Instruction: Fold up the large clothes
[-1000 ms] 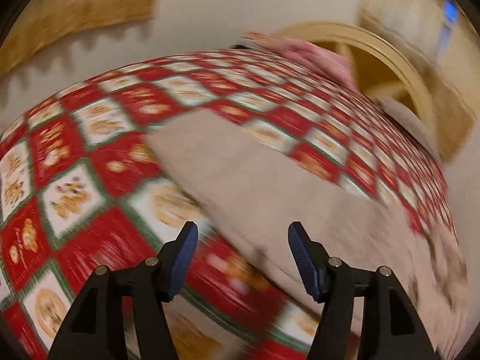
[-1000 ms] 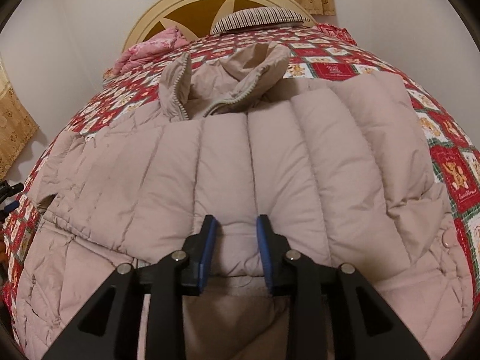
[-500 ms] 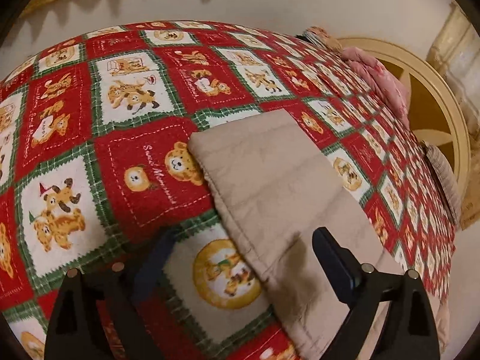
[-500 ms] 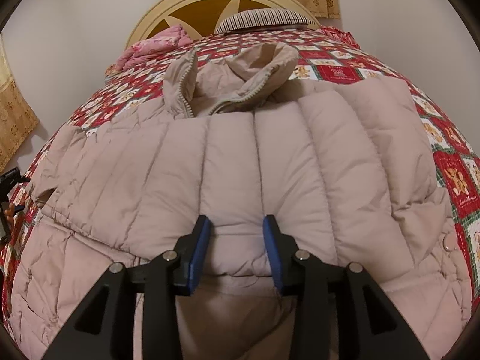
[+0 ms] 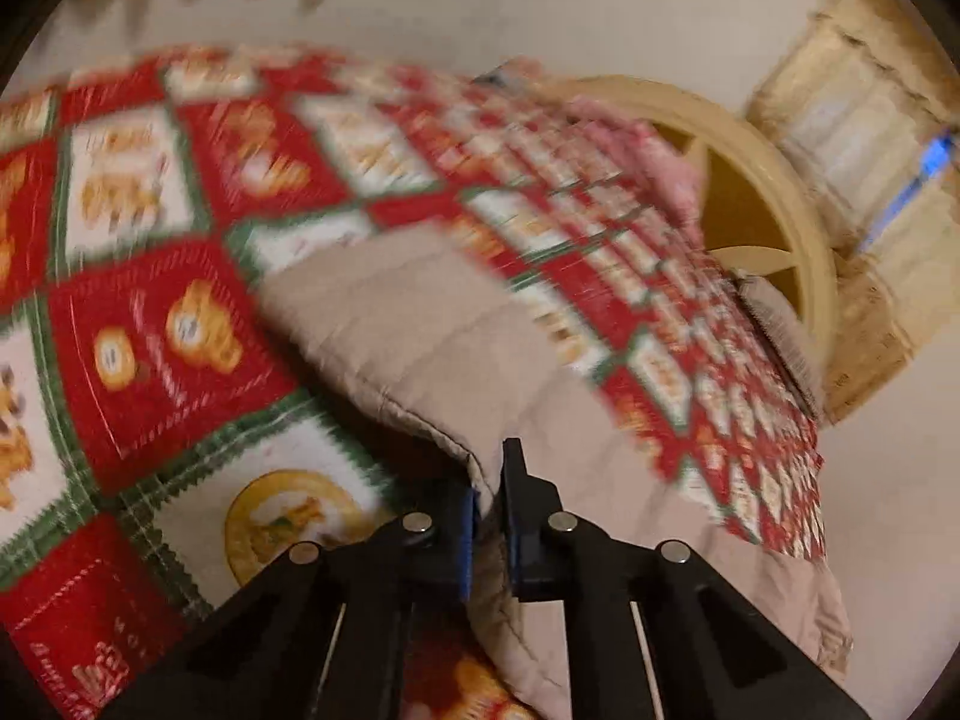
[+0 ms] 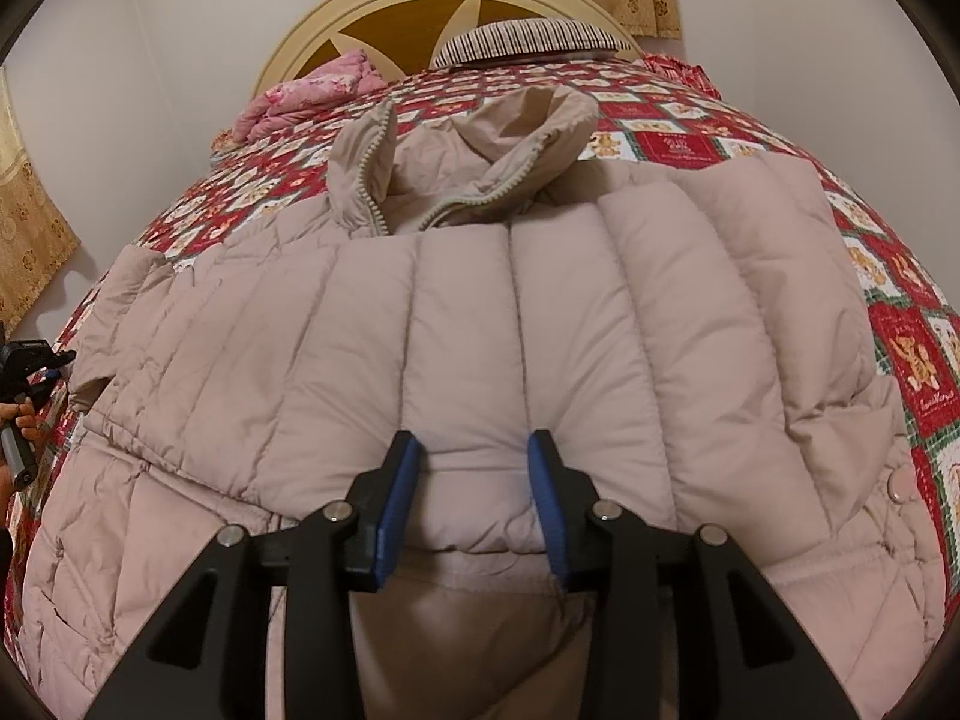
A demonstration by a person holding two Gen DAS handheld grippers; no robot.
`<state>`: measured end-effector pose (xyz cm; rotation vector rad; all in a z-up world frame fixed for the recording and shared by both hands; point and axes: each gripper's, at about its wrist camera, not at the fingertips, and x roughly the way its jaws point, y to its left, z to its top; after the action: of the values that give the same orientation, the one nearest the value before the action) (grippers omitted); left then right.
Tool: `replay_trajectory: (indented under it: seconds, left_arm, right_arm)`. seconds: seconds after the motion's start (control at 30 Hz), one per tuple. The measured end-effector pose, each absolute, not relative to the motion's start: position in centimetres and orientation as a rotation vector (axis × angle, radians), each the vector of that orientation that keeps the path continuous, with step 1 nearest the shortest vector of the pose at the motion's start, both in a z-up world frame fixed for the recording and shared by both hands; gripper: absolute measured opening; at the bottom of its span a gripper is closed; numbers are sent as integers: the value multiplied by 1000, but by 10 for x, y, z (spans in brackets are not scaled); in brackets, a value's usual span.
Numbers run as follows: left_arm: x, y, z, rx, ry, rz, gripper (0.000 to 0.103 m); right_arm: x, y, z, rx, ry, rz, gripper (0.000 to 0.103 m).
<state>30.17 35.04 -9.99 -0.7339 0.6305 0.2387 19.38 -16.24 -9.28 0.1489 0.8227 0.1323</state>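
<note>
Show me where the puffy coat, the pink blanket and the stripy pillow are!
puffy coat [image 6: 540, 324]: right wrist view, middle of its quilted back.
pink blanket [image 6: 312, 90]: right wrist view, its bunched middle.
stripy pillow [image 6: 528, 43]: right wrist view, its front edge.

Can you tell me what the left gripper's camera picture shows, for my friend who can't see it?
The left gripper is closing on the edge of a beige puffy coat sleeve, pinched between its black fingers. The sleeve lies on a red, white and green teddy-bear quilt on a bed with a cream headboard. The picture is blurry.
</note>
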Motion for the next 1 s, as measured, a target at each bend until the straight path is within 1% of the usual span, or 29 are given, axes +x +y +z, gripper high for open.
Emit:
replay_trajectory:
  seconds: [0.1, 0.2, 0.3, 0.4, 0.47, 0.57, 0.7, 0.73, 0.8, 1.0]
  left_arm:
    - [293, 317, -62, -619, 558, 141, 7]
    - [278, 261, -19, -470, 478, -12, 7]
    - [256, 187, 13, -290, 426, -187, 7]
    - [229, 101, 26, -130, 416, -394, 7]
    - [216, 57, 21, -88, 442, -508, 7]
    - [205, -1, -3, -49, 528, -646, 7]
    - [185, -61, -49, 154, 680, -721, 8]
    - [180, -67, -59, 211, 721, -713, 8]
    - [171, -72, -66, 293, 746, -665, 8]
    - [142, -29, -59, 267, 739, -677, 8]
  right_arm:
    - [194, -163, -92, 158, 821, 137, 41]
    - [195, -165, -92, 165, 819, 141, 41]
    - [195, -166, -92, 164, 819, 141, 41]
    - [195, -168, -92, 173, 817, 145, 41]
    - [195, -170, -92, 192, 811, 153, 41]
    - [193, -181, -93, 268, 791, 173, 41]
    - [192, -199, -97, 408, 770, 211, 41]
    - [192, -202, -98, 428, 767, 219, 41]
    - [193, -205, -99, 458, 764, 232, 41]
    - [195, -210, -100, 521, 755, 255, 41]
